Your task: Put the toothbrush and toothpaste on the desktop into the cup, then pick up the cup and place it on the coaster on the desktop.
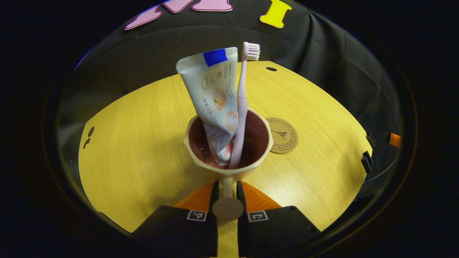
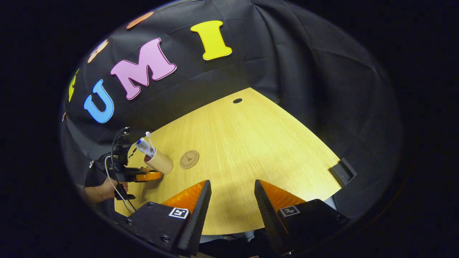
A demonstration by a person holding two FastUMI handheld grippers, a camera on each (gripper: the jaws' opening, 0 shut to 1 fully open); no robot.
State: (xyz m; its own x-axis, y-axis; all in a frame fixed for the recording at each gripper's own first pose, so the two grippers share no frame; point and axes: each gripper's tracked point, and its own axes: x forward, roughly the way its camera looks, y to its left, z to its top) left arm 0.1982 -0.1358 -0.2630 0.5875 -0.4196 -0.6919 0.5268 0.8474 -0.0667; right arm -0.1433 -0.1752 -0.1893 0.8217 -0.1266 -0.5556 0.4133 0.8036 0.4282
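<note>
A beige cup (image 1: 223, 174) with a dark red inside holds a white toothpaste tube (image 1: 211, 89) and a pale pink toothbrush (image 1: 242, 104), both standing bristles and crimp up. My left gripper (image 1: 227, 185) is shut on the cup's handle (image 1: 227, 208), which sticks out toward the camera. A round cork coaster (image 1: 283, 135) lies on the wooden table just right of the cup. In the right gripper view the cup (image 2: 160, 163) leans by the left gripper (image 2: 150, 176), with the coaster (image 2: 189, 159) beside it. My right gripper (image 2: 232, 184) stands open over the table's near edge, holding nothing.
The light wooden table (image 2: 251, 143) has a small cable hole (image 2: 237, 100) at its far edge and black clips (image 1: 367, 161) on its right edge. A hand (image 2: 107, 188) holds the left gripper at the table's left side. Black cloth walls close in behind.
</note>
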